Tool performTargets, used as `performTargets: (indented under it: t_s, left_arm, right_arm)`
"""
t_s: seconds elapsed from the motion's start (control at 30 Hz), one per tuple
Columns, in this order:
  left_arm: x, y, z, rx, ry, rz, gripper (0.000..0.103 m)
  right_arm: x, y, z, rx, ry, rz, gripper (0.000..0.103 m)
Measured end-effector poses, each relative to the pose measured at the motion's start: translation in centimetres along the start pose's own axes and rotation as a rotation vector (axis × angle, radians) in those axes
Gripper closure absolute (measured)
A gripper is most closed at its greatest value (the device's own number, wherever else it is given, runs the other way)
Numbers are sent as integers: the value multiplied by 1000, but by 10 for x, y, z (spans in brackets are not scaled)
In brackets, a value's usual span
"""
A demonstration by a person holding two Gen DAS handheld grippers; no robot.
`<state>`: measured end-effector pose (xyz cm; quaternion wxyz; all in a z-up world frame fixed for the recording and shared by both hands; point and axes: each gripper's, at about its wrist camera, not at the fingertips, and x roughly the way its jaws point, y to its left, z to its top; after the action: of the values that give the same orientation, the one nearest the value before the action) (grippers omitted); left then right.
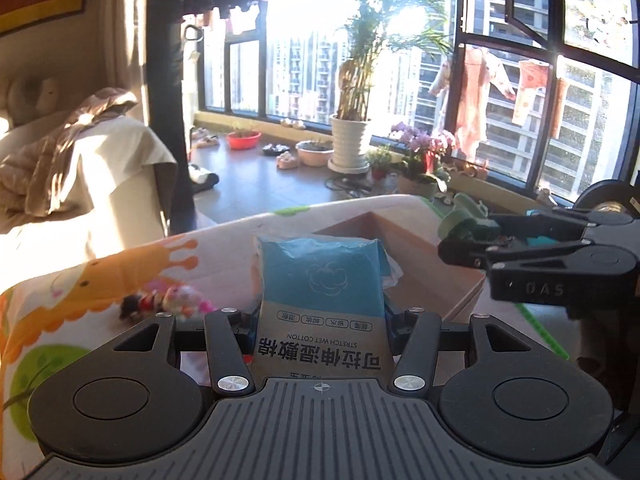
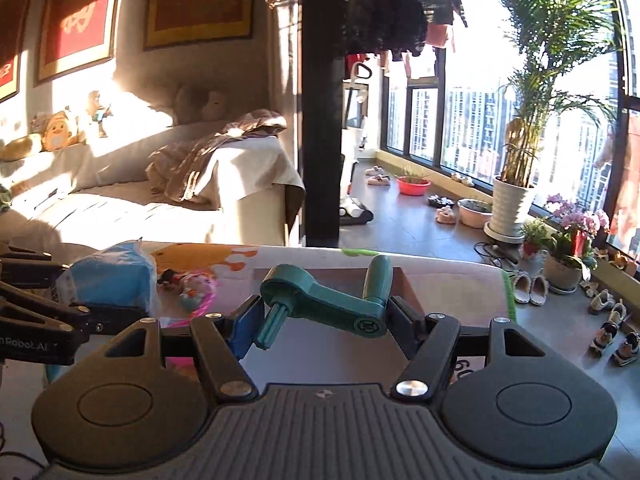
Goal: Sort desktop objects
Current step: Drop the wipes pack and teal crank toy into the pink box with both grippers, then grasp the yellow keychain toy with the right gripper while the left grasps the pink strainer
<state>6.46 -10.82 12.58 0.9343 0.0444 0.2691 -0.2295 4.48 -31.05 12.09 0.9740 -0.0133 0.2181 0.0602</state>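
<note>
Blue-and-brown soft packet of stretch wet cotton pads [image 1: 320,296], printed label facing the camera upside down, sits upright between the two fingers of the left claw [image 1: 320,316], which presses on its lower brown part from both sides and holds it above the counter [image 1: 100,280]. Right claw [image 2: 324,320] is closed about midway on a teal plastic hand crank [image 2: 324,304], gripped across its flat arm, with the ribbed shaft pointing down at the left and the round handle standing up at the right. In the left wrist view the right claw [image 1: 468,240] appears at the right edge with the crank [image 1: 460,220] at its tip, level with the packet. Counter is covered with a cartoon-printed cloth in orange, green and white. A shallow pale cardboard box [image 1: 432,264], open on top, lies on the counter beyond both claws. Small pink and multicoloured toys [image 1: 168,300] lie on the cloth to the left of the packet.
</note>
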Motion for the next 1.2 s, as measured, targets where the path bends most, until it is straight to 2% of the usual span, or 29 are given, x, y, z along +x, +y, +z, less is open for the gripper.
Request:
performTargets:
  t_s: [0.07, 0.13, 0.17, 0.23, 0.27, 0.33, 0.43, 0.53, 0.57, 0.63, 0.73, 0.9, 1.03, 1.2]
  left_arm:
    - [29, -4, 20, -25, 3, -24, 43]
    - [53, -3, 32, -51, 26, -40, 42]
    - [59, -1, 34, -62, 29, -33, 41]
    - [60, 6, 27, -72, 31, -16, 30]
    - [58, 11, 21, -80, 35, -5, 27]
    - [49, 25, 3, -104, 51, 32, 23]
    - [33, 48, -32, -149, 81, 82, 19]
    - [20, 67, -71, -164, 130, 130, 17]
    - [18, 71, -82, -160, 151, 147, 16]
    - [13, 79, -100, -168, 183, 166, 16]
    - [9, 89, -118, -201, 210, 162, 15]
    - [2, 95, -121, -200, 183, 166, 9]
    - [-3, 100, -118, -180, 143, 240, 8]
    - [-8, 109, -105, -222, 90, 180, 8]
  right_arm:
    - [20, -14, 0, 22, 7, -7, 35]
    - [34, -25, -4, 41, 25, 23, 34]
    - [38, -28, -6, 48, 32, 15, 30]
    - [35, -34, -13, 31, 4, 0, 23]
    - [33, -36, -16, 21, -13, -21, 18]
    - [34, -41, -23, 4, -21, -84, 17]
    - [50, -46, -36, 24, 42, -147, 17]
    - [70, -47, -45, 117, 134, -112, 17]
    - [77, -41, -47, 141, 159, -94, 12]
    - [82, -26, -47, 127, 153, -137, 8]
    - [92, -5, -44, 109, 168, -104, 7]
    - [108, 30, -36, 42, 165, -58, 8]
    - [89, 49, -33, -32, 116, -66, 9]
    - [53, 56, -40, -12, 102, 0, 9]
